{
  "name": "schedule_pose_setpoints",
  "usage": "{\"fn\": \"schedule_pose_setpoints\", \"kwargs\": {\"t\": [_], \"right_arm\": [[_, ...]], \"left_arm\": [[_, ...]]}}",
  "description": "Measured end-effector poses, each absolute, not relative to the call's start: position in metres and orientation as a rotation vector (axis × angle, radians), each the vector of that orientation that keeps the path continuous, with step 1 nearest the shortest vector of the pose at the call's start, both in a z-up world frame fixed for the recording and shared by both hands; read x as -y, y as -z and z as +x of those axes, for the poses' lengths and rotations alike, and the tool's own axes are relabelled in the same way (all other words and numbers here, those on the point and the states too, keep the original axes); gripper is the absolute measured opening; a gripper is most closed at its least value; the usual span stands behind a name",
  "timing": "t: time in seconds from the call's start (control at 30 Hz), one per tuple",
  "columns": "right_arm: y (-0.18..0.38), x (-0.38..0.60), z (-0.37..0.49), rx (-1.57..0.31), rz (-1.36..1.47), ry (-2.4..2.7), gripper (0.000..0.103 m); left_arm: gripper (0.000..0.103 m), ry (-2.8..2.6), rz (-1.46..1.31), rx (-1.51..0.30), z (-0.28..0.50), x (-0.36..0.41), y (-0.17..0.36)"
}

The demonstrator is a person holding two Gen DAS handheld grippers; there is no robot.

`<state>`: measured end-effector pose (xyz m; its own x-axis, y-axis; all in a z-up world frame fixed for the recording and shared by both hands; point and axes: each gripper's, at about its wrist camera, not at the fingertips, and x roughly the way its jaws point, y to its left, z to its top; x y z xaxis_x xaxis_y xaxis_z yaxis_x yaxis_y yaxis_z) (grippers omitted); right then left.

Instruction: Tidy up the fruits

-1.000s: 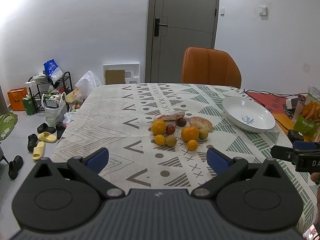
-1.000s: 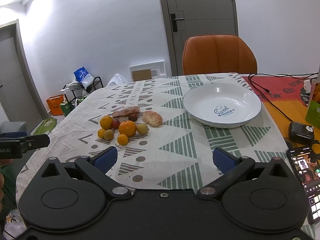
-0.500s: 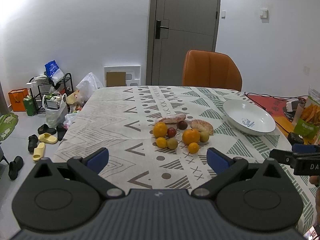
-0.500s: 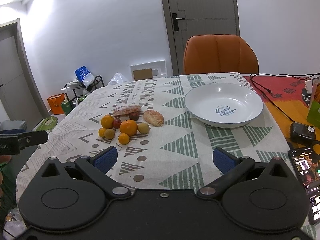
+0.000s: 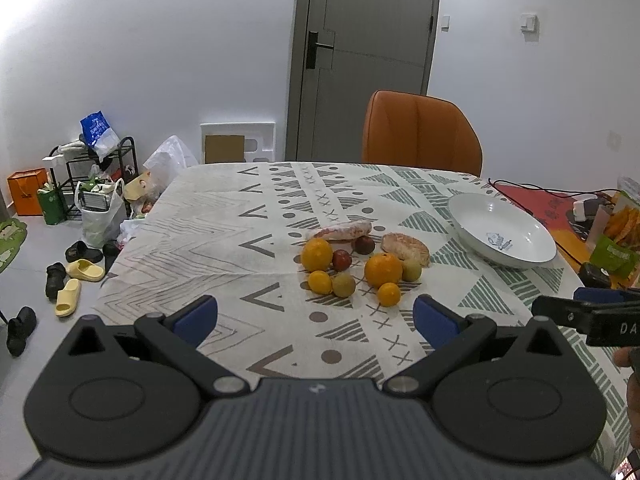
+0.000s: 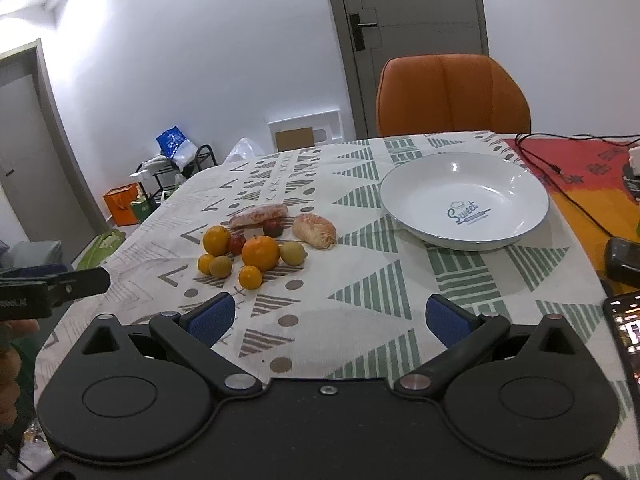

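While nothing sits between them, both jaws wide apart.

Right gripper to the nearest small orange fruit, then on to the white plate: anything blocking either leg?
Nothing visible. Only bare patterned tablecloth lies between the open right gripper and the nearest small orange fruit. Toward the white ceramic plate, the yellow-green fruit and tan bread roll sit near the line; lifting over should clear them.
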<state>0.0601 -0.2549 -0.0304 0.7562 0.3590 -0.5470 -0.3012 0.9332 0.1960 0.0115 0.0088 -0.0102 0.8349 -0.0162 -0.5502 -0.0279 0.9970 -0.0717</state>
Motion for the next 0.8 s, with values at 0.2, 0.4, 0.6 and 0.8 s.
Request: {"fn": "schedule_pose_setpoints", "kwargs": {"t": [0.2, 0.4, 0.6, 0.8], "right_arm": [[0.038, 0.251, 0.077, -0.633, 0.089, -0.378, 0.103], [0.043, 0.249, 0.091, -0.636, 0.101, -0.444, 0.103], [0.047, 0.244, 0.106, -0.644, 0.122, -0.5, 0.103], [0.05, 0.238, 0.118, -0.658, 0.127, -0.542, 0.101]], "left_arm": [[0.103, 0.013, -0.096, -0.591, 0.028, -0.012, 0.018], [0.101, 0.031, -0.104, -0.605, 0.044, -0.014, 0.027], [0.1, 0.033, -0.103, -0.61, 0.059, -0.016, 0.031], [0.092, 0.03, -0.12, -0.629, 0.074, -0.022, 0.037]]}}
